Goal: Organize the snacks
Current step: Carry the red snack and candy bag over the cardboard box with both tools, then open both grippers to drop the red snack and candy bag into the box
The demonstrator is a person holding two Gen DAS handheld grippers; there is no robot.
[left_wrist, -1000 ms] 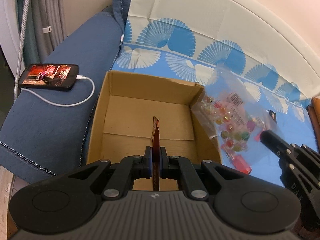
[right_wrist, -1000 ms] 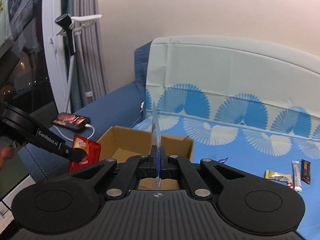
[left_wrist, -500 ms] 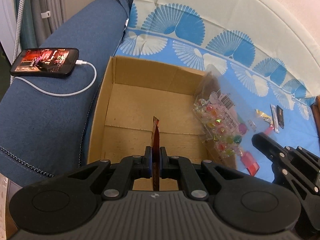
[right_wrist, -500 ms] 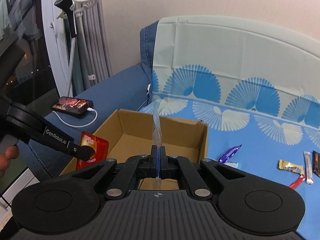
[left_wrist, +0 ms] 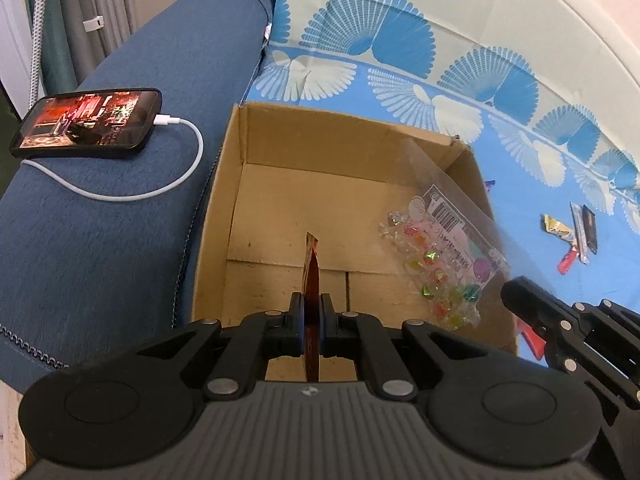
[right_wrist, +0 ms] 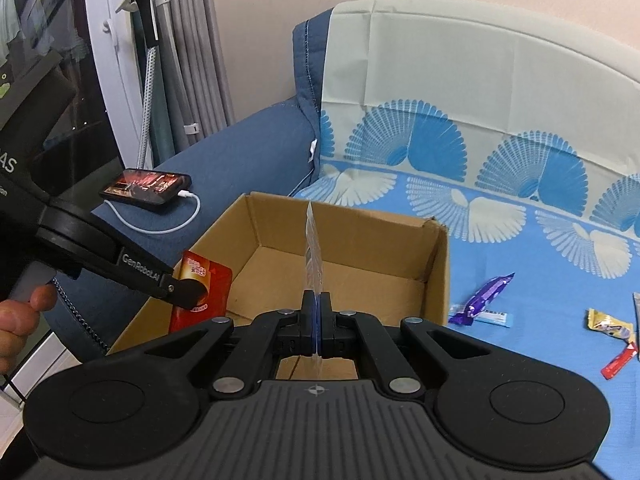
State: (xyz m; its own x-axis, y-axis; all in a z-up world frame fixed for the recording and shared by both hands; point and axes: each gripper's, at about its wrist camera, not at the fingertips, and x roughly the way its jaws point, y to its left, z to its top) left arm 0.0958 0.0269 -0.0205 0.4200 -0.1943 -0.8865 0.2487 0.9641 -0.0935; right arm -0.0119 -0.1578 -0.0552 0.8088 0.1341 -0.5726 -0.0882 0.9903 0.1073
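Both grippers nearer cardboard box (left_wrist: pixel 340 208), left jaws clamping red packet (right_wrist: pixel 204 284), right jaws clamping candy bag (left_wrist: pixel 444 256), phone (left_wrist: pixel 88 122) beside.

Left claw (left_wrist: pixel 312 330): closed on a red packet (left_wrist: pixel 312 280), held edge-on and upright above the open box (left_wrist: pixel 240 216). Box: brown cardboard, flaps up, floor bare, standing on a blue fan-print sheet (left_wrist: pixel 400 80) beside a blue sofa arm (left_wrist: pixel 120 220). Right claw (left_wrist: pixel 520 296): enters at lower right, gripping a clear candy bag (left_wrist: pixel 444 248) that hangs over the box's right wall. Phone (left_wrist: pixel 86 123): screen lit, lying on the sofa arm, white cable (left_wrist: pixel 160 188) plugged in. Loose snacks (left_wrist: pixel 572 236): small wrapped pieces on the sheet, right of the box.
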